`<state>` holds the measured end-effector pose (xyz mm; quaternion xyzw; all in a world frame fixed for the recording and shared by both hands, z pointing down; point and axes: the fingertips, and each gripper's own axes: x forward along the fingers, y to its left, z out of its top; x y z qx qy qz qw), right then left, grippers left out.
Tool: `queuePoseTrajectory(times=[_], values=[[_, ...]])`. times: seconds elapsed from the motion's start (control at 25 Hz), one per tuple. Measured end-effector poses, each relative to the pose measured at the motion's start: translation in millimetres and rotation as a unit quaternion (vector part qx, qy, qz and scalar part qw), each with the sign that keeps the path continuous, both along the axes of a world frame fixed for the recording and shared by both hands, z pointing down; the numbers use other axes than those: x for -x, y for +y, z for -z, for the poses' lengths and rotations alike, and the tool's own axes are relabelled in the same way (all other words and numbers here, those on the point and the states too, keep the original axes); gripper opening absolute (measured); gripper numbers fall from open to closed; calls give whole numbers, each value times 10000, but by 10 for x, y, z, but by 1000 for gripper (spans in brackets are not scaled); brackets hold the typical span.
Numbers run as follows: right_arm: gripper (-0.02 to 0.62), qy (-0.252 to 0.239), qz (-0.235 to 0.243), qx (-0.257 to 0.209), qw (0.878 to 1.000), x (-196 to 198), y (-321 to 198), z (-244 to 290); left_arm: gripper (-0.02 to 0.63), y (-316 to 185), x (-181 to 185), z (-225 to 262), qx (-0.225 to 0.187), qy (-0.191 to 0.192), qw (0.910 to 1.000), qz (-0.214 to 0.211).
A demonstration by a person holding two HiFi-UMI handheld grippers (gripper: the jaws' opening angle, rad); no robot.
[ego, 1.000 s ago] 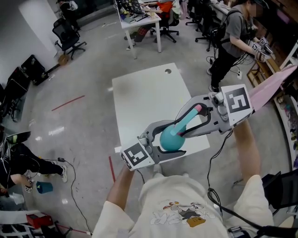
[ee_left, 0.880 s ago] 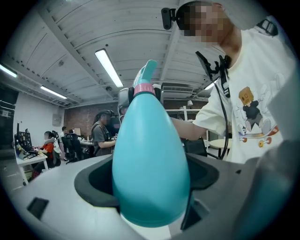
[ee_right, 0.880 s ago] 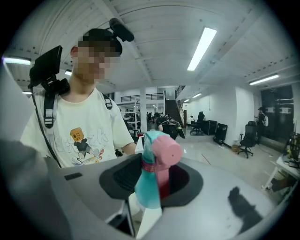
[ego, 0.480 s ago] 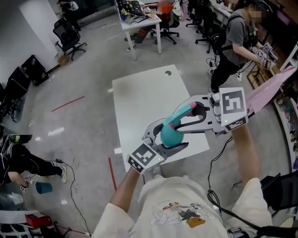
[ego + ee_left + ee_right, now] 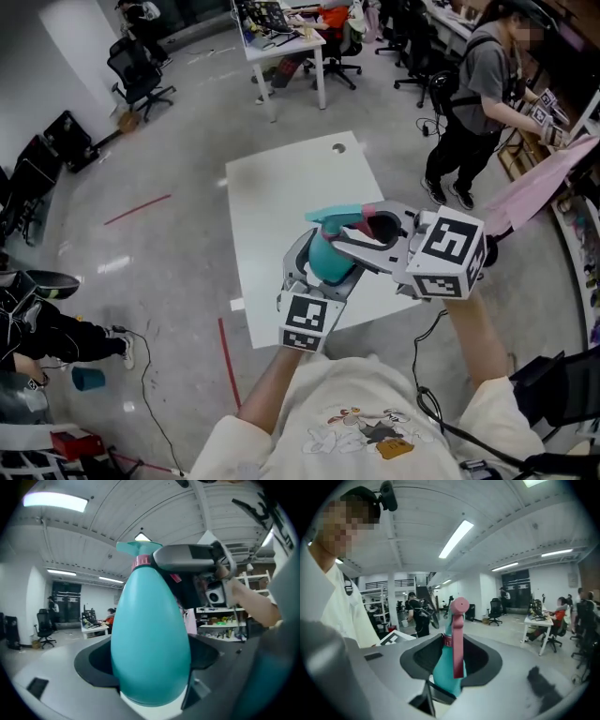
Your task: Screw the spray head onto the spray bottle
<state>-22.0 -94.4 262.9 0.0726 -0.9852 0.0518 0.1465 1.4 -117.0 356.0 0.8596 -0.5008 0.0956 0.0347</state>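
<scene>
Markings we can read are few. The left marker cube (image 5: 307, 322) and the right marker cube (image 5: 445, 253) bear black-and-white square codes, and the wearer's white shirt (image 5: 361, 431) carries a cartoon print.

The left tool (image 5: 149, 667) is clenched on the teal spray bottle (image 5: 150, 620). The bottle's egg-shaped body fills the span between the two dark jaws, which stand wide apart. The right tool (image 5: 452, 660) grasps the spray head (image 5: 458, 634), with one jaw on either side of the teal stem and the pink trigger hanging toward the camera. A pink collar (image 5: 447, 641) rings the joint where the head meets the bottle neck. We cannot tell how far the thread is seated.

Only the head view locates the assembly. It is held in the air before the wearer's chest, over the near part of the white desk (image 5: 281, 187) and clear of its top. The same view shows a standing person (image 5: 473, 84) at upper right, a second desk (image 5: 281, 42), an office chair (image 5: 136, 70) and a red line (image 5: 136, 208) on the floor.

Only the left gripper view shows the right tool's grey jaw crossing at the head, with stocked shelves (image 5: 220, 620) behind it. Only the right gripper view shows the trigger face-on, with the wearer's torso at the left edge.
</scene>
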Motion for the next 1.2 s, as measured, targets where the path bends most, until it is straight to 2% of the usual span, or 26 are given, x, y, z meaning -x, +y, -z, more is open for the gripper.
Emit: queuePoseTrajectory(times=[0.16, 0.24, 0.32, 0.4, 0.44, 0.48, 0.6, 0.68, 0.76, 0.84, 0.92, 1.04, 1.2], values=[[126, -365, -890, -3, 9954, 2, -56, -24, 425, -111, 139, -27, -155, -378, 9955, 850], [126, -512, -1172, -81, 9918, -4, -48, -8, 425, -116, 131, -5, -223, -309, 9952, 905], [127, -647, -1133, -166, 9913, -7, -18, 16, 425, -105, 69, 39, -315, -2, 9974, 646], [142, -788, -658, -144, 9946, 11, 88, 48, 425, -48, 25, 87, -436, 344, 9983, 192], [188, -878, -287, -114, 9957, 15, 169, 84, 425, -3, 13, 111, -496, 470, 9976, -96], [205, -986, 96, -90, 9950, 0, 244, 139, 425, 46, -1, 135, -554, 532, 9961, -428], [233, -1241, 1118, -102, 9859, -147, 363, 325, 425, 225, -84, 214, -695, 510, 9832, -1608], [238, -1444, 2007, 10, 9689, -316, 488, 410, 425, 360, -146, 269, -725, 615, 9699, -2242], [238, -1859, 2781, 326, 9418, -514, 599, 512, 425, 464, -182, 325, -703, 786, 9599, -2598], [238, -2287, 2941, 655, 9257, -630, 553, 613, 425, 528, -180, 363, -687, 844, 9533, -2817], [236, -2434, 2696, 804, 9282, -604, 411, 639, 425, 571, -165, 392, -707, 838, 9471, -3016], [236, -2083, 2601, 666, 9405, -431, 388, 531, 425, 674, -220, 387, -652, 833, 9363, -3349], [236, -1575, 2988, 472, 9400, -257, 617, 365, 425, 856, -360, 350, -480, 733, 9192, -3840]])
